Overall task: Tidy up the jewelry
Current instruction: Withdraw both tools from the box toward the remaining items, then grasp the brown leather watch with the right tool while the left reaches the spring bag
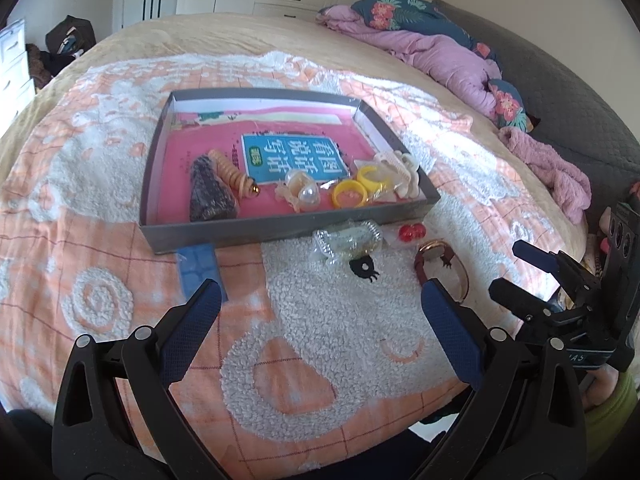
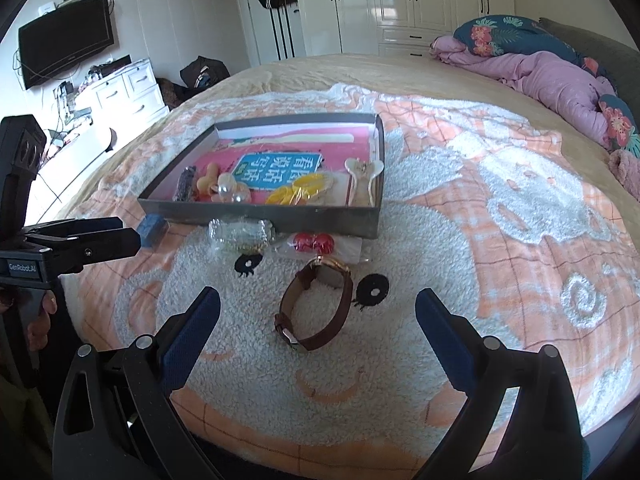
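Note:
A grey tray (image 1: 280, 229) (image 2: 260, 216) lies on the bed. It holds a dark hair band (image 1: 210, 192), an orange spiral tie (image 1: 234, 172), clear beads (image 1: 302, 194), yellow rings (image 1: 350, 195) and a cream hair claw (image 1: 400, 172). On the blanket in front of it lie a clear bag of silvery jewelry (image 1: 348, 240) (image 2: 240, 234), two red beads (image 1: 412, 232) (image 2: 314, 242) and a brown-strap watch (image 1: 434, 252) (image 2: 330, 274). My left gripper (image 1: 320, 296) (image 2: 128, 232) is open over bare blanket. My right gripper (image 2: 318, 300) (image 1: 508, 270) is open, with the watch just ahead between its fingers.
A blue flat item (image 1: 198, 266) (image 2: 152, 228) pokes out under the tray's near left corner. A pink quilt and floral pillows (image 1: 440, 52) are heaped at the far right. The orange-and-white blanket (image 2: 500, 220) covers the bed around the tray. Drawers and a TV (image 2: 64, 40) stand left.

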`<state>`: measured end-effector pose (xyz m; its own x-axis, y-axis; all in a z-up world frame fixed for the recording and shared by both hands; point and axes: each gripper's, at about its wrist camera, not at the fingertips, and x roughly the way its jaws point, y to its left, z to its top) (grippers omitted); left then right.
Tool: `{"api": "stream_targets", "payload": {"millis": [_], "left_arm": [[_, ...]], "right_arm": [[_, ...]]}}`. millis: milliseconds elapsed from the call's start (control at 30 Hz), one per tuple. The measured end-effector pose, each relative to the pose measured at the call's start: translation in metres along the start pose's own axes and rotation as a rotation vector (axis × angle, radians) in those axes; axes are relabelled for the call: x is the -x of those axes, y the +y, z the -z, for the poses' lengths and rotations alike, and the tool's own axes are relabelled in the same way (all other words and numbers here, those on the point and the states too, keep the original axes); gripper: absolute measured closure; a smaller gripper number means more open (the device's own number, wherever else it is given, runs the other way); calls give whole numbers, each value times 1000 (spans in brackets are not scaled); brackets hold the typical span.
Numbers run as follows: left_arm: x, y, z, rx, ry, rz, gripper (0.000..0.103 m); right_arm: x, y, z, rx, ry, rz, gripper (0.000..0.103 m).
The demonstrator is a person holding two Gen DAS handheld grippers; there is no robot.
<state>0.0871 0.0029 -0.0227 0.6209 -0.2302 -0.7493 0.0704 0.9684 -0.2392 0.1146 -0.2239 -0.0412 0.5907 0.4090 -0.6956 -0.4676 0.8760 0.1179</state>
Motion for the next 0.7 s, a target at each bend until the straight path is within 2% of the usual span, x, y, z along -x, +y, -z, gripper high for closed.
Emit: {"api": "stream_targets", "payload": {"millis": [367, 700], "left_arm": [[-27, 4, 1, 1, 41, -28, 9], [-51, 3, -4, 11, 77, -23, 9]], "right_arm": [[-43, 2, 11, -6, 68, 30, 6], [-69, 5, 14, 24, 67, 74, 6]]}}
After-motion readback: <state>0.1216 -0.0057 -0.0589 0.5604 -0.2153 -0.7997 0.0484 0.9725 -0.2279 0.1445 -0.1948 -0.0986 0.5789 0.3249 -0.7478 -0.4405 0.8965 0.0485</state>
